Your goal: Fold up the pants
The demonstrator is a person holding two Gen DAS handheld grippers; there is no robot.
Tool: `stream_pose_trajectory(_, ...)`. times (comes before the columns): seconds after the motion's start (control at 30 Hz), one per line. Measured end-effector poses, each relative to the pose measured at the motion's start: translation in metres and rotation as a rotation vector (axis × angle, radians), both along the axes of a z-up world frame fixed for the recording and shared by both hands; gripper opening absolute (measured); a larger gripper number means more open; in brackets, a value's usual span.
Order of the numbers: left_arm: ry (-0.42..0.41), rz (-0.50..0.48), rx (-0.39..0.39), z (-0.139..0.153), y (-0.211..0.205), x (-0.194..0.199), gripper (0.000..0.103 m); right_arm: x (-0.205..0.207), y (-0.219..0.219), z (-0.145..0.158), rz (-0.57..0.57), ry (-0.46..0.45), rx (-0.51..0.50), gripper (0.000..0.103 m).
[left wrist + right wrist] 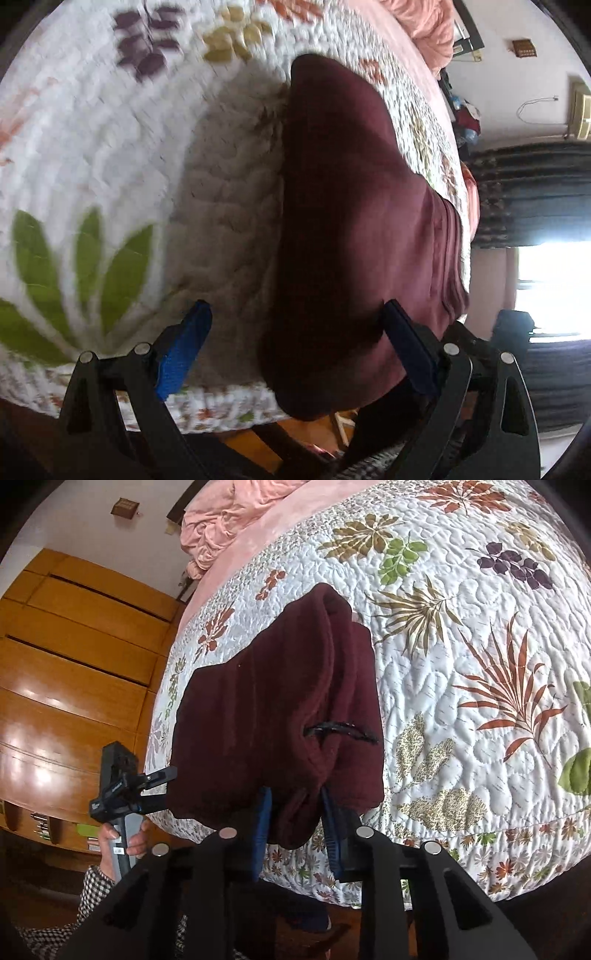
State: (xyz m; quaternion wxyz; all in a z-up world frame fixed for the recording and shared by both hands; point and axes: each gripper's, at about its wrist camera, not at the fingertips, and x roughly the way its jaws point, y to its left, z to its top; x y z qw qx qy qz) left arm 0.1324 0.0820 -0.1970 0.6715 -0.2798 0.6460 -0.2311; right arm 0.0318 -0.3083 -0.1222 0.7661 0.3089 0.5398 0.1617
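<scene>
- The maroon pants [280,709] lie bunched and partly folded on the floral quilt [461,686] of the bed, near its edge, with a fold of cloth hanging past the edge.
- In the right wrist view the pants fill the middle; a dark zipper or pocket slit [341,733] shows at about 3 o'clock on the bundle.
- The right tool [295,819] has its blue fingers drawn in close on a hanging lump of the pants at 6 o'clock, pinching the cloth.
- The left tool [299,343] stands wide apart in its own view; the pants drape over its right finger [406,350], while the left finger [181,354] sits over bare quilt. It seems to grip nothing, though blur makes this uncertain.
- From the right wrist view, the left tool [162,786] touches the pants' edge at 9 o'clock, held by a hand [122,842].
- A pink blanket [236,520] lies crumpled at 11 o'clock; a wooden wardrobe [74,664] stands at 9 o'clock.
</scene>
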Motion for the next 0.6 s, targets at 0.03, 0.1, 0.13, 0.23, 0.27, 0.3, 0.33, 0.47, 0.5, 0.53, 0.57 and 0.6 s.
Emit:
stream_pose_trajectory(0.03,0.023,-0.013,-0.043,-0.004,-0.004,0.000,0.078,-0.001,0.001,0.000,0.001,-0.001,-0.004,0.026)
stream_pose_trajectory(0.1,0.048,-0.027,-0.086,-0.007,-0.011,-0.001,0.063,0.002,0.001,0.000,0.002,-0.002,-0.010,0.025)
stream_pose_trajectory(0.13,0.034,-0.028,-0.063,-0.006,-0.014,-0.002,0.059,0.003,0.000,0.000,-0.003,0.000,-0.004,0.025)
stream_pose_trajectory(0.23,-0.027,-0.055,-0.021,0.011,-0.024,-0.010,0.047,0.007,-0.004,0.003,-0.015,-0.006,0.011,0.023)
stream_pose_trajectory(0.27,-0.043,-0.055,-0.024,0.016,-0.025,-0.011,0.046,0.008,-0.005,0.005,-0.016,-0.012,0.005,0.023)
stream_pose_trajectory(0.3,-0.057,-0.056,-0.029,0.020,-0.027,-0.013,0.045,0.009,-0.006,0.007,-0.016,-0.020,-0.003,0.022)
stream_pose_trajectory(0.33,-0.066,-0.057,-0.029,0.023,-0.029,-0.016,0.045,0.010,-0.007,0.009,-0.015,-0.027,-0.015,0.022)
stream_pose_trajectory(0.47,-0.069,-0.129,0.117,-0.006,-0.043,-0.015,0.045,0.017,-0.003,-0.006,-0.001,0.034,-0.125,0.016)
stream_pose_trajectory(0.5,-0.061,-0.119,0.098,-0.007,-0.042,-0.014,0.046,0.016,-0.003,-0.011,-0.006,0.042,-0.125,0.016)
stream_pose_trajectory(0.53,-0.052,-0.110,0.072,-0.006,-0.040,-0.013,0.047,0.016,-0.003,-0.011,-0.012,0.037,-0.118,0.016)
stream_pose_trajectory(0.57,-0.051,-0.106,0.063,-0.004,-0.040,-0.013,0.049,0.015,-0.004,-0.009,-0.011,0.028,-0.113,0.016)
stream_pose_trajectory(0.6,-0.052,-0.103,0.060,-0.002,-0.040,-0.013,0.052,0.015,-0.004,-0.007,-0.006,0.021,-0.114,0.016)
